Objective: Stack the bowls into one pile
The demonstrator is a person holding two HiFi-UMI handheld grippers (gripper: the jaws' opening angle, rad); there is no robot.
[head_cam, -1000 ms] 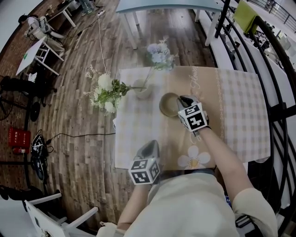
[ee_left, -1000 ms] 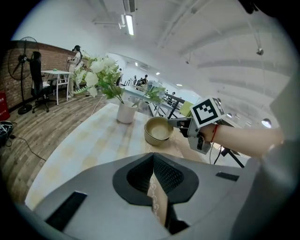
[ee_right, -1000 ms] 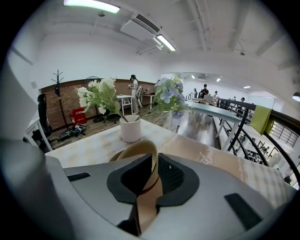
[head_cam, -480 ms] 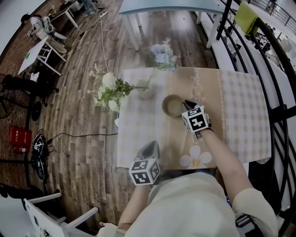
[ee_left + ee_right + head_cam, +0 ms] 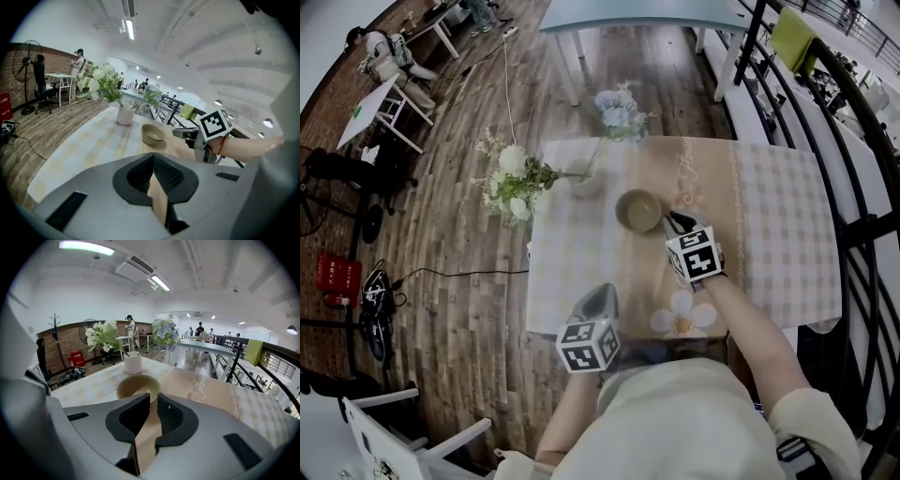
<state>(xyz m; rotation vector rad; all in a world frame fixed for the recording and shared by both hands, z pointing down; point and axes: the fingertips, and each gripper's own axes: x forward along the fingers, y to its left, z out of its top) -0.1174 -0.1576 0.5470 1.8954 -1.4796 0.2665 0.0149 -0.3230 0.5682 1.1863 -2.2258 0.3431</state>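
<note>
Jaws: left gripper (image 5: 152, 156) together, right gripper (image 5: 153, 398) slightly apart; bowls (image 5: 638, 210) stacked.

One pile of two nested bowls (image 5: 638, 210) sits on the one table (image 5: 778, 234). To its far left stands one white vase (image 5: 584, 178) with two flower bunches, one white (image 5: 511, 178) and one blue (image 5: 614, 105). There are two grippers: the left gripper (image 5: 598, 298) and the right gripper (image 5: 676, 221).

Left gripper (image 5: 600, 295): held low and near, close in to the torso, pointing far. Jaw tips meet, nothing between them.
Right gripper (image 5: 676, 221): farther out and to the right, arm stretched forward. Jaws a narrow slit apart, empty.
</note>
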